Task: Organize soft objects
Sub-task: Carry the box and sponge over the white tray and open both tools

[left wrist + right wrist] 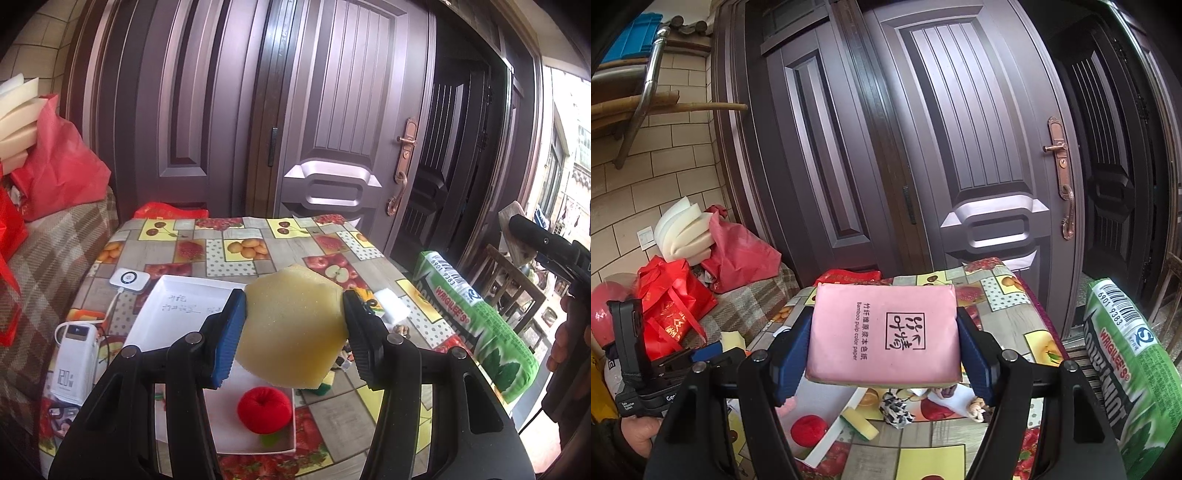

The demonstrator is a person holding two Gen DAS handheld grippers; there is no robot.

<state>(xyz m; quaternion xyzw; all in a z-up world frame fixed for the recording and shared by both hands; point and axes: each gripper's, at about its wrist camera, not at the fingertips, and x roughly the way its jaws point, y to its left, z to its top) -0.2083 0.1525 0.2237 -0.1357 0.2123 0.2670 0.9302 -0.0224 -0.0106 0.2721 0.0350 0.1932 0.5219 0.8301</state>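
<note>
Yellow sponge [291, 332], porous and hexagonal, above white tray [184, 299].

Two yellow sponges [291, 332] [858, 422], one pink tissue pack [882, 332], one red ball [264, 410].

Readable stuff: the flat pink plastic tissue pack [884, 334] has a boxed black logo of Chinese characters, plus "Bamboo pulp color paper" under a line of Chinese. At 3 o'clock from it, the big green plush gum-pack pillow [1126, 354] says "WRIGLEE'S", with a barcode and "6901 9383". The white rectangular power bank [74, 363], at 9 o'clock from the white cardboard tray [184, 306], reads "120W". Handwriting inside the tray is too faint to read.
</note>
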